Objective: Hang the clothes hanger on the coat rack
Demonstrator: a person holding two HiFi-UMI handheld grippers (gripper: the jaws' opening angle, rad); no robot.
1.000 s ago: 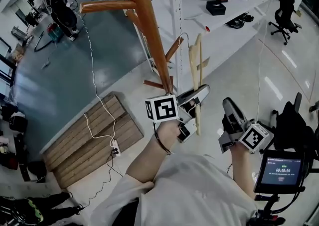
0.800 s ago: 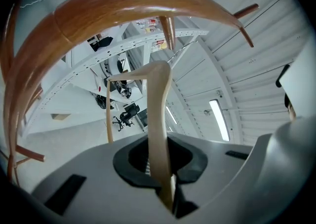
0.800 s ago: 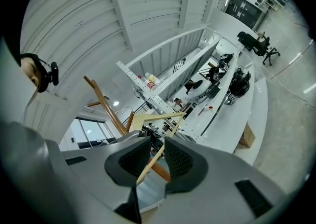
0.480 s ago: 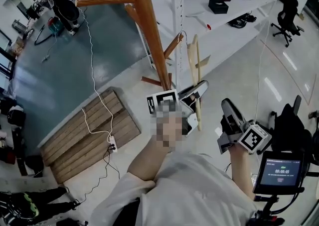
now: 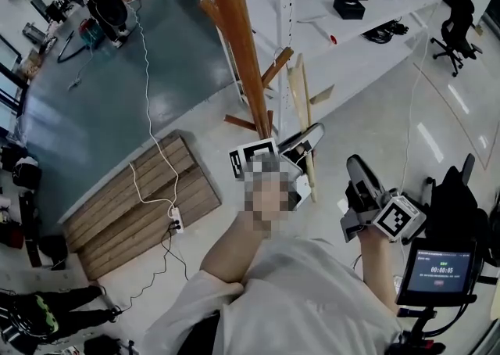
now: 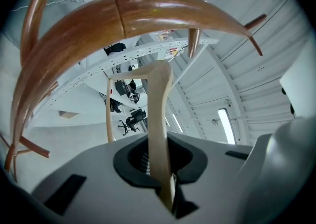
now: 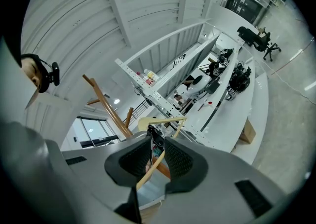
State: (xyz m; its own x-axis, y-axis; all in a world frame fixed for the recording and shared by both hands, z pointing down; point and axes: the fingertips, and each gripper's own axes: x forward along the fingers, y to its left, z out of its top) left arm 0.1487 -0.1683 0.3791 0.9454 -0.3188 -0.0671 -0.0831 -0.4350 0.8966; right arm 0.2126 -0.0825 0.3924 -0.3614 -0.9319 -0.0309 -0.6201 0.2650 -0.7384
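Head view: the left gripper (image 5: 306, 142) is clamped on a pale wooden hanger (image 5: 300, 103). The hanger stands upright just right of the brown pole of the coat rack (image 5: 238, 41), its hook close by a short peg (image 5: 277, 66); I cannot tell if they touch. The right gripper (image 5: 355, 167) sits well to the right, near the person's body.

Left gripper view: the jaws pinch the hanger's arm, and a branch (image 6: 123, 20) of the rack arches above.

Right gripper view: the jaws are drawn together on nothing, and the hanger is far beyond them.
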